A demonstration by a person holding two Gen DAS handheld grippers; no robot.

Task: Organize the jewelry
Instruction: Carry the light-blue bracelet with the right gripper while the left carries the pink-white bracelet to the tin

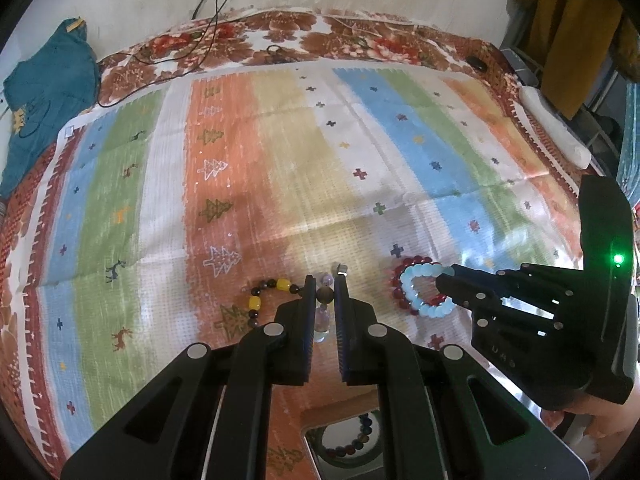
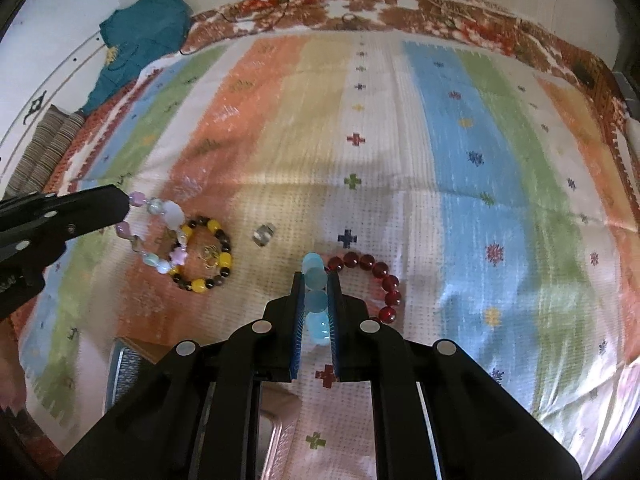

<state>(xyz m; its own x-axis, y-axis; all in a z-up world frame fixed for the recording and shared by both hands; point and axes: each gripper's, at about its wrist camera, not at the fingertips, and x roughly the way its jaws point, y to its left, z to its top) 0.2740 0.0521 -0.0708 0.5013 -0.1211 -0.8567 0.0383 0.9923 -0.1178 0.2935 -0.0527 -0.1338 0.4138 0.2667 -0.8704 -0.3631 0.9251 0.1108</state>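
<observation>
On the bed's striped cloth [image 2: 400, 168], the right gripper [image 2: 316, 280] has its jaws closed on the pale blue bracelet [image 2: 314, 300], beside the red bracelet [image 2: 380, 276]. The left gripper [image 1: 324, 280] clamps the pastel bracelet [image 2: 160, 236], touching the yellow-and-black bracelet [image 2: 208, 256].

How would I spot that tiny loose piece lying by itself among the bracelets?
Start at the striped cloth and go to its near edge, where the bracelets lie. Between the yellow-and-dark bead bracelet and the dark red bead bracelet sits one small clear faceted bead. Unlike its neighbours, it is single, colourless and strung to nothing.
</observation>
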